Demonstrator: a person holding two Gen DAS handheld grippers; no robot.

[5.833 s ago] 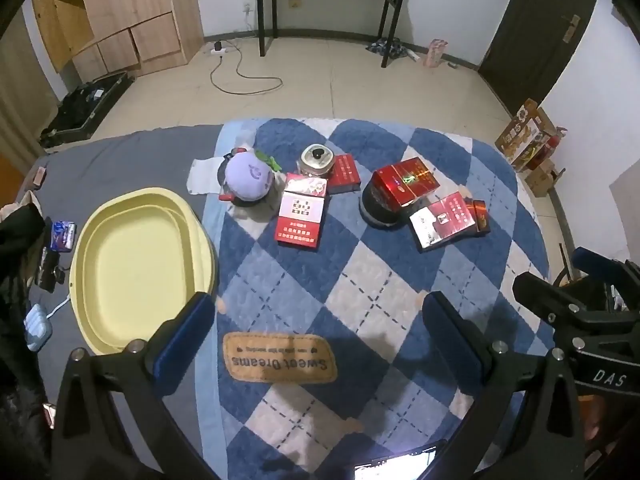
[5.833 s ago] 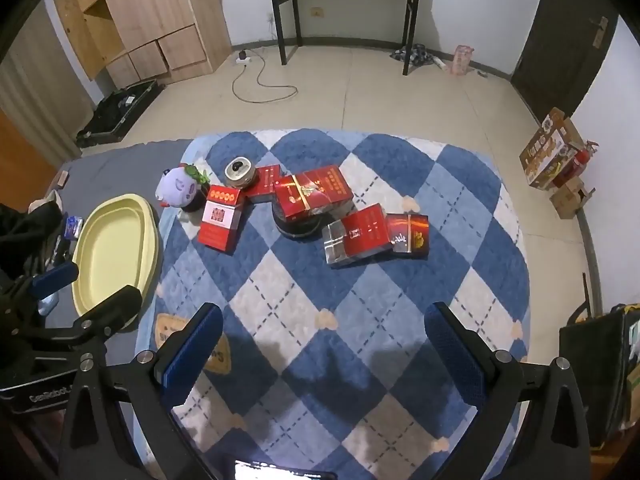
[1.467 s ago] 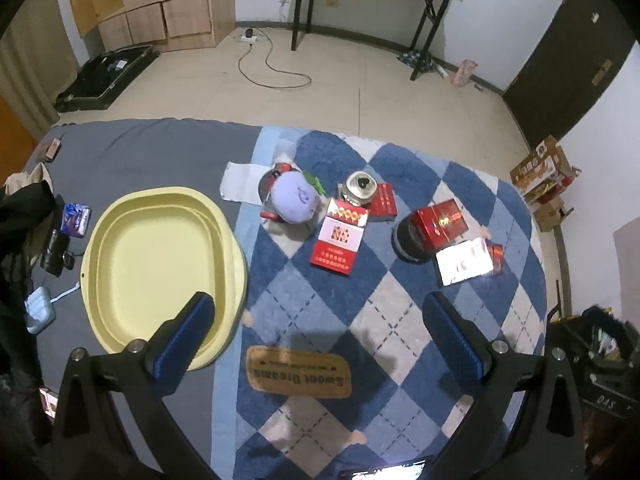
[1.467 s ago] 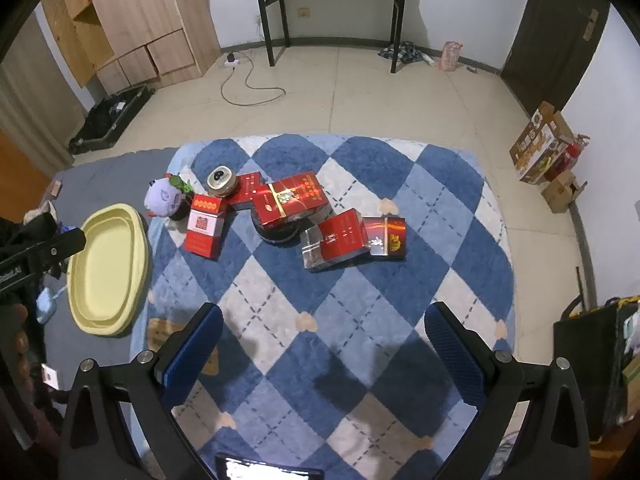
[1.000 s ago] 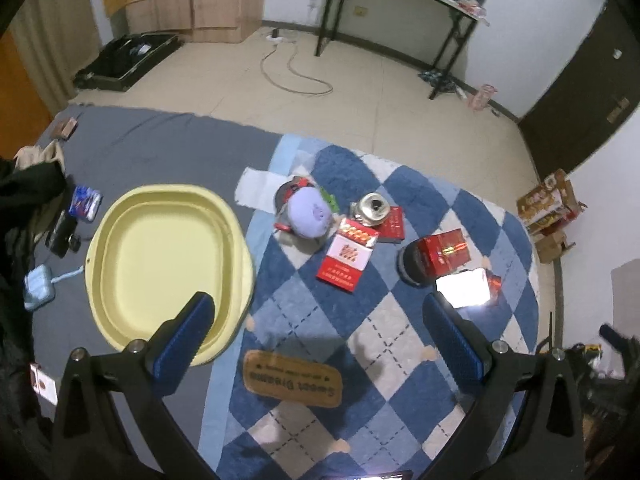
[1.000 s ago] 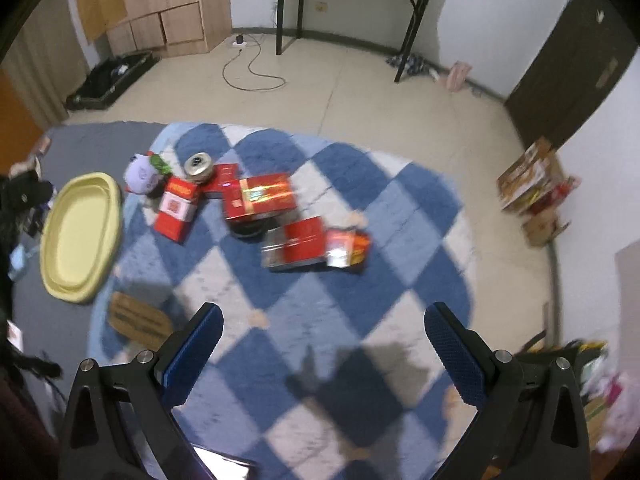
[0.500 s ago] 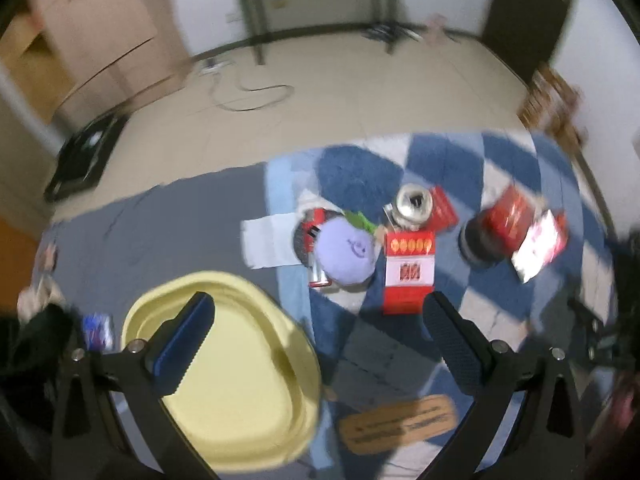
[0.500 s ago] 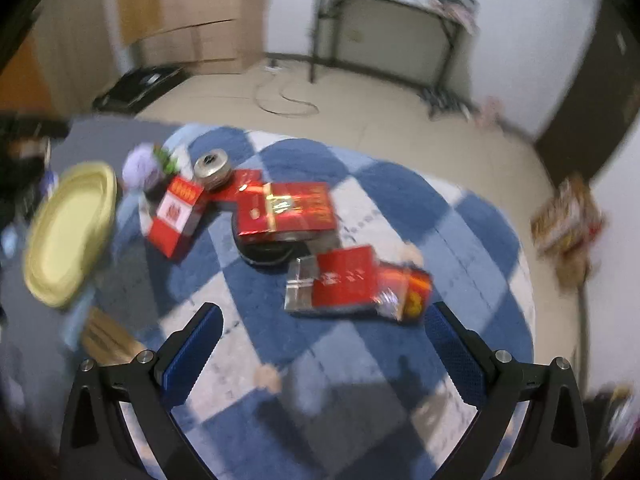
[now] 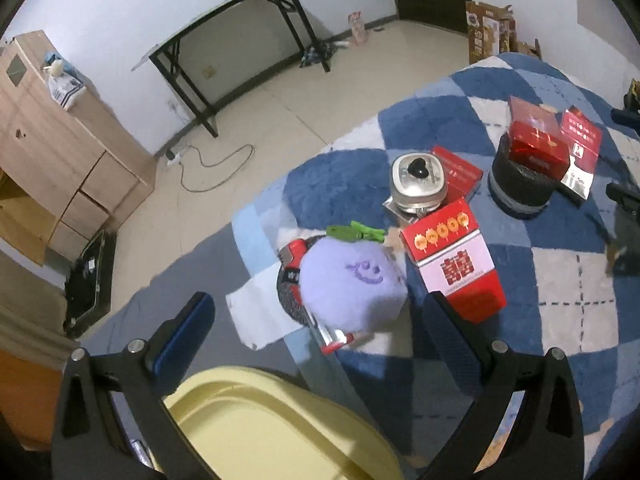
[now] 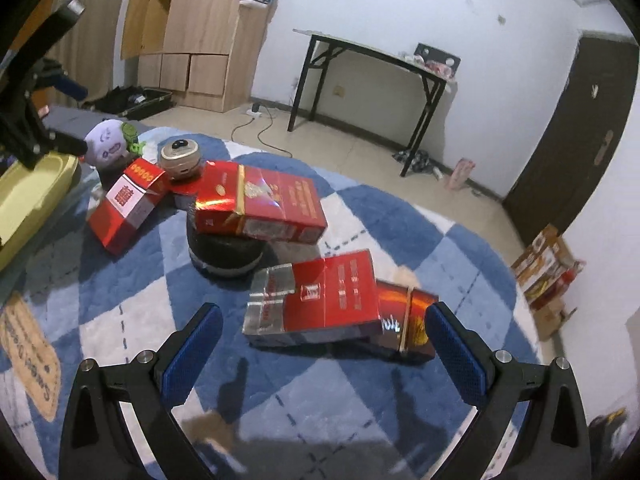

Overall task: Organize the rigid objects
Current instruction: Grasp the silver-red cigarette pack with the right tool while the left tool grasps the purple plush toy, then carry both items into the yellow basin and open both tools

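My left gripper (image 9: 320,316) is open and empty, low over a purple plush ball (image 9: 352,284) that lies on a black and red thing. A red and white carton (image 9: 456,268) and a round metal tin (image 9: 418,180) lie beside it. The yellow basin (image 9: 256,428) is right under the left gripper. My right gripper (image 10: 320,332) is open and empty, just in front of a red carton with a clear end (image 10: 316,300) and a shiny red pack (image 10: 408,328). A larger red box (image 10: 260,204) rests on a black round container (image 10: 224,252).
All lies on a blue and white checked rug (image 10: 352,408) over a grey mat. A black-legged table (image 10: 372,76), a wooden cabinet (image 10: 200,28), a dark door (image 10: 580,136) and floor boxes (image 10: 548,268) stand around. A white paper (image 9: 260,312) lies by the plush.
Both grippers have dropped from high above the rug to close over the objects. The left one swung toward the plush and basin; the right one came down toward the red cartons.
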